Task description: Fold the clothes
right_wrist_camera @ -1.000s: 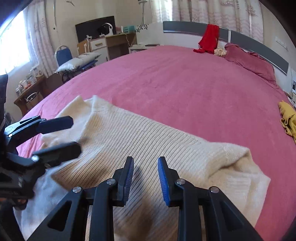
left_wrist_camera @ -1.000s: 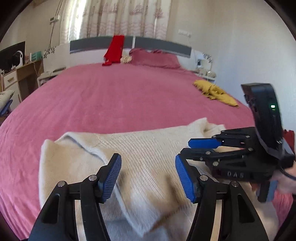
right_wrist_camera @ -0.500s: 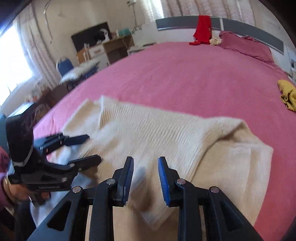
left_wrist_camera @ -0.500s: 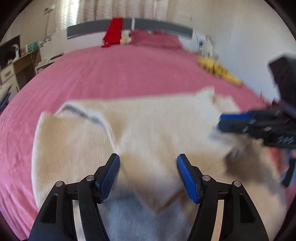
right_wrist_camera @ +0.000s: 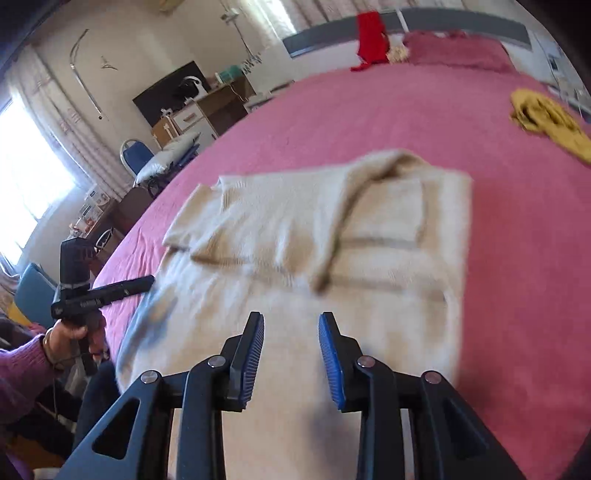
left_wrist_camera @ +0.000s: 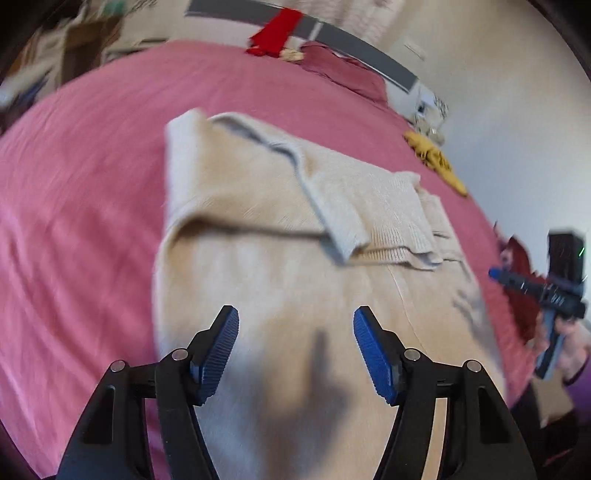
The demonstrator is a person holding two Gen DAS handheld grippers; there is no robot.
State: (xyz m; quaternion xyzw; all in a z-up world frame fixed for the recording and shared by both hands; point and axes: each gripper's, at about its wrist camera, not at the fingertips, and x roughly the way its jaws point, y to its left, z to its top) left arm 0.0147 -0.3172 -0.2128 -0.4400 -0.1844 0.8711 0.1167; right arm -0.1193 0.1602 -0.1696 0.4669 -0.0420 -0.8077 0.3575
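The cream sweater [right_wrist_camera: 314, 266] lies partly folded near the bed's [right_wrist_camera: 424, 110] front edge. Left gripper [left_wrist_camera: 295, 345] and right gripper [right_wrist_camera: 291, 354] hover spread, empty. Next: probably pinch the near hem and fold it forward.

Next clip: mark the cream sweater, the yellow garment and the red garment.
cream sweater [right_wrist_camera: 369, 236], right wrist view, folded upper layers.
yellow garment [right_wrist_camera: 543, 114], right wrist view, middle of the crumpled heap.
red garment [right_wrist_camera: 371, 35], right wrist view, part hanging over the headboard.

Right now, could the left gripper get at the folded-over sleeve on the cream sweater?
Probably yes. The left gripper hangs open over the cream sweater, and the folded-over sleeve lies just ahead, with nothing between them.
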